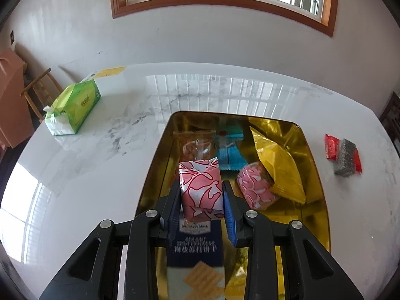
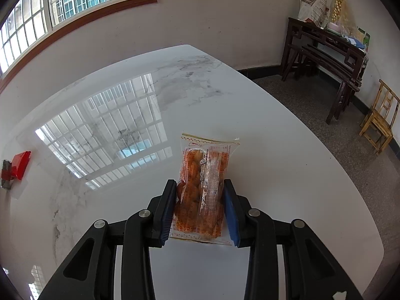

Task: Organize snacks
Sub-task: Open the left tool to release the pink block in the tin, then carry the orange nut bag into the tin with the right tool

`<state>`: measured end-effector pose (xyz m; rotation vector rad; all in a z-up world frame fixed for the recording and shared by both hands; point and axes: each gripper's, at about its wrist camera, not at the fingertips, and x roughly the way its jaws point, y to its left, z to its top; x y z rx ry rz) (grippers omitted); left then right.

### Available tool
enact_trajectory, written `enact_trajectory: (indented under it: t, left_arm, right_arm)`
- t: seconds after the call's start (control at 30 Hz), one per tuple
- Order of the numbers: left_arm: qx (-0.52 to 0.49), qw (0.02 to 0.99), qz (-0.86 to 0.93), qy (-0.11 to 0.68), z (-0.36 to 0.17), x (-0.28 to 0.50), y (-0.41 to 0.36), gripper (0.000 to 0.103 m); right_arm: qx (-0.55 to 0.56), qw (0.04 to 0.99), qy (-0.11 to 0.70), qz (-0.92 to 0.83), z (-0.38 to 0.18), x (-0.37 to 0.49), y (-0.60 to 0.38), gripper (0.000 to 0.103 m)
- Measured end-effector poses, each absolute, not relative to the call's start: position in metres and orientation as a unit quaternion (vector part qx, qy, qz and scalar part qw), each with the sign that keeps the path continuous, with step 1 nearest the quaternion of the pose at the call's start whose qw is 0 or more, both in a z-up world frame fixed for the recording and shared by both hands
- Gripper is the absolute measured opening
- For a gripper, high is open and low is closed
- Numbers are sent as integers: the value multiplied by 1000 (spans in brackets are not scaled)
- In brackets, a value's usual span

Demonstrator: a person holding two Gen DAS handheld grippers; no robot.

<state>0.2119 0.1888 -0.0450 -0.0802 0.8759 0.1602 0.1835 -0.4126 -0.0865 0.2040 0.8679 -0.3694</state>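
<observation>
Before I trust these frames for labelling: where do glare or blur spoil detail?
Left wrist view: window glare washes the marble table; the blue cracker box under the tool is blurred, and the gold tray mirrors its contents. Right wrist view: a large window reflection covers the table; the orange snack packet stays sharp.

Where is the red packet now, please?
The red packet lies on the white table, right of the gold tray in the left wrist view, under a grey packet. In the right wrist view it is at the far left edge.

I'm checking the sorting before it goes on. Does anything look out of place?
Yes: a red packet and a grey one lie on the table, outside the gold tray holding the other snacks.
</observation>
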Motion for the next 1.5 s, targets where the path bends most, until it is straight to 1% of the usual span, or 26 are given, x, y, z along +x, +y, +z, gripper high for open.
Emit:
enact_trajectory:
  t: [0.27, 0.3, 0.37, 0.43, 0.53, 0.6, 0.77, 1.13, 1.5]
  left_arm:
    - [-43, 897, 85, 432, -47, 225, 195, 34]
    - [-44, 897, 86, 432, -47, 225, 196, 35]
    - [-45, 898, 88, 428, -46, 225, 197, 45]
    - [-37, 901, 95, 423, -43, 223, 196, 68]
    - [-16, 909, 107, 402, -35, 219, 192, 77]
    - [-7, 911, 110, 397, -32, 217, 189, 79]
    - [9, 915, 117, 385, -22, 206, 182, 79]
    - [22, 923, 137, 358, -2, 145, 175, 80]
    - [17, 926, 140, 349, 2, 93, 179, 80]
  right_arm:
    - [98, 886, 417, -178, -86, 183, -413, 34]
    - [98, 886, 417, -178, -86, 183, -413, 34]
    - [98, 886, 418, -178, -86, 183, -413, 34]
    - [98, 886, 418, -177, -86, 183, -413, 34]
    - [98, 886, 418, -178, -86, 183, -413, 34]
    - [98, 886, 418, -178, -86, 183, -413, 34]
    - [98, 886, 417, -178, -86, 183, -413, 34]
    - [94, 889, 418, -161, -85, 181, -406, 33]
    - [75, 895, 421, -124, -86, 173, -364, 33]
